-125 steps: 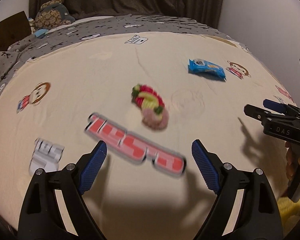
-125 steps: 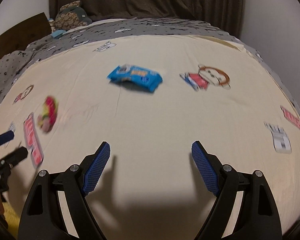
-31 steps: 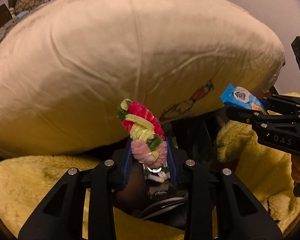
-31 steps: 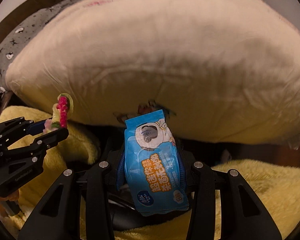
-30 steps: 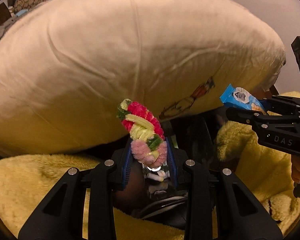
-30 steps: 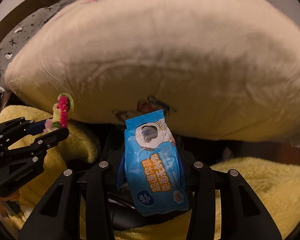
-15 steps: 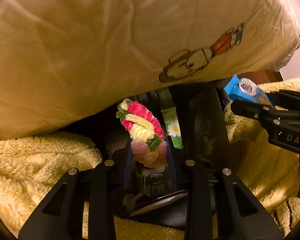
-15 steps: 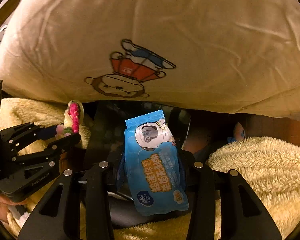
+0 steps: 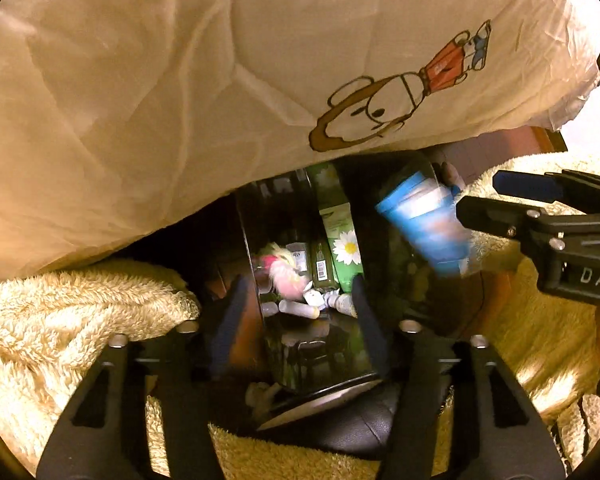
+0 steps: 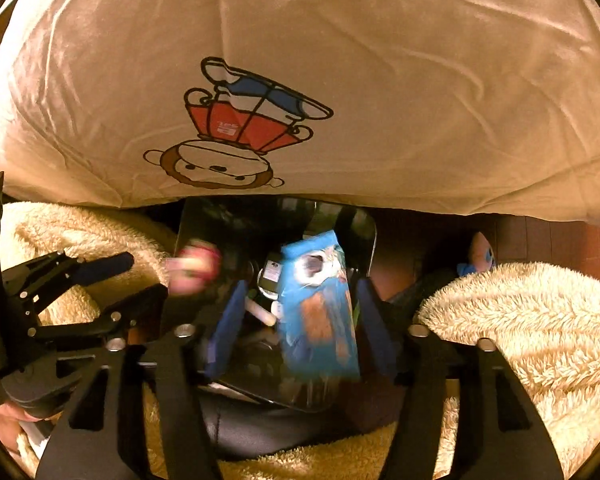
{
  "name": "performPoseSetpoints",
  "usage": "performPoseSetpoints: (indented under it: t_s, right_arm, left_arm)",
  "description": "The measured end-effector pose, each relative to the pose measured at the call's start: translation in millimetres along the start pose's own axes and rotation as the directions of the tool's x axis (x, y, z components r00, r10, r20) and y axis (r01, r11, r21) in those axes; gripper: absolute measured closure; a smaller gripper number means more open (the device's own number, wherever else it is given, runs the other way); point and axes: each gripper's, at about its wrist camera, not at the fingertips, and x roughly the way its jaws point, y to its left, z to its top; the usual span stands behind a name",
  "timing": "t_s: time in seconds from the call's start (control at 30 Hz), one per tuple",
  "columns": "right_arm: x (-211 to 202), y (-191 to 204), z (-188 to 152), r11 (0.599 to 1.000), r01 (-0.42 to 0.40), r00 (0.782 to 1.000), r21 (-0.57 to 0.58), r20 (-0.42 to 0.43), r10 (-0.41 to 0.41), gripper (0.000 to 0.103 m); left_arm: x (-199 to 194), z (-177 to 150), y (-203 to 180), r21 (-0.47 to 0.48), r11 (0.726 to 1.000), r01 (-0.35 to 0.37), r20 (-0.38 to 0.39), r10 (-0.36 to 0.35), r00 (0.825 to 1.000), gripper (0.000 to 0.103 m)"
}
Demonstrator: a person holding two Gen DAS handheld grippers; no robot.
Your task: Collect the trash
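Observation:
Both grippers hang over a dark trash bin beside the bed. My left gripper is open; the pink, red and yellow fuzzy toy is blurred, free of the fingers, falling into the bin. It shows in the right wrist view too. My right gripper is open; the blue wipes packet is blurred between the spread fingers, dropping toward the bin. The packet also shows in the left wrist view.
The cream bedsheet with monkey prints overhangs the bin. The bin holds a green daisy-print pack and small bottles. Yellow fluffy fabric lies on both sides. A small pink and blue toy lies under the bed.
Both grippers have opened over the bin. The fuzzy toy and the blue packet have left the fingers and are falling. A second ago both were held shut.

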Motion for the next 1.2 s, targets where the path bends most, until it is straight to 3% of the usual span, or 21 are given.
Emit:
performPoseSetpoints:
  t_s: [0.1, 0.23, 0.4, 0.5, 0.6, 0.67, 0.87, 0.9, 0.93, 1.0, 1.2]
  right_arm:
    - [-7.5, -1.5, 1.5, 1.000, 0.001, 1.000, 0.012, 0.019, -0.002, 0.031]
    - [-30.1, -3.8, 5.3, 1.000, 0.001, 0.997, 0.028, 0.082, -0.003, 0.005]
    - [-69.3, 4.4, 8.3, 1.000, 0.014, 0.985, 0.000, 0.170, -0.014, 0.004]
    - [-116.5, 16.5, 10.8, 0.999, 0.048, 0.950, -0.019, 0.308, -0.040, 0.004]
    - [-159.9, 26.9, 12.0, 0.998, 0.054, 0.907, -0.027, 0.420, -0.037, 0.004]
    - [-198.6, 34.8, 11.7, 0.996, 0.084, 0.851, -0.033, 0.522, -0.055, 0.004]
    - [-274.3, 56.7, -0.5, 0.982, 0.186, 0.684, -0.019, 0.720, -0.116, 0.004]
    - [-281.2, 58.1, -1.2, 0.980, 0.199, 0.668, -0.012, 0.734, -0.127, 0.004]
    - [-288.3, 61.5, -3.5, 0.977, 0.213, 0.650, -0.006, 0.747, -0.137, 0.004]
    - [-299.8, 66.7, -5.5, 0.973, 0.230, 0.630, -0.005, 0.763, -0.144, 0.004]
    - [-329.5, 78.7, -23.1, 0.968, 0.251, 0.560, 0.008, 0.814, -0.152, 0.004]
  left_arm:
    - [-9.1, 0.2, 1.4, -0.006, 1.000, -0.021, 0.024, 0.021, 0.999, 0.034]
    - [-35.1, 1.6, 3.8, -0.006, 0.998, -0.067, 0.089, 0.067, 0.994, 0.018]
    - [-92.9, 6.3, 8.9, -0.043, 0.991, -0.128, 0.214, 0.134, 0.967, 0.008]
    - [-130.0, 12.6, 12.3, -0.079, 0.984, -0.157, 0.289, 0.174, 0.942, 0.008]
    - [-176.3, 15.2, 17.9, -0.129, 0.974, -0.185, 0.391, 0.221, 0.893, 0.008]
    - [-206.5, 15.2, 19.9, -0.163, 0.967, -0.194, 0.458, 0.248, 0.853, 0.008]
    - [-284.3, 9.1, 8.1, -0.209, 0.953, -0.221, 0.636, 0.304, 0.709, 0.008]
    - [-297.9, 6.5, 4.0, -0.218, 0.946, -0.240, 0.664, 0.324, 0.674, 0.008]
    - [-307.1, 4.5, 2.9, -0.226, 0.943, -0.246, 0.678, 0.334, 0.655, 0.008]
    - [-322.4, 3.2, -1.4, -0.234, 0.942, -0.240, 0.708, 0.335, 0.622, 0.008]
    - [-356.3, -10.3, -10.9, -0.254, 0.938, -0.235, 0.754, 0.344, 0.560, 0.008]
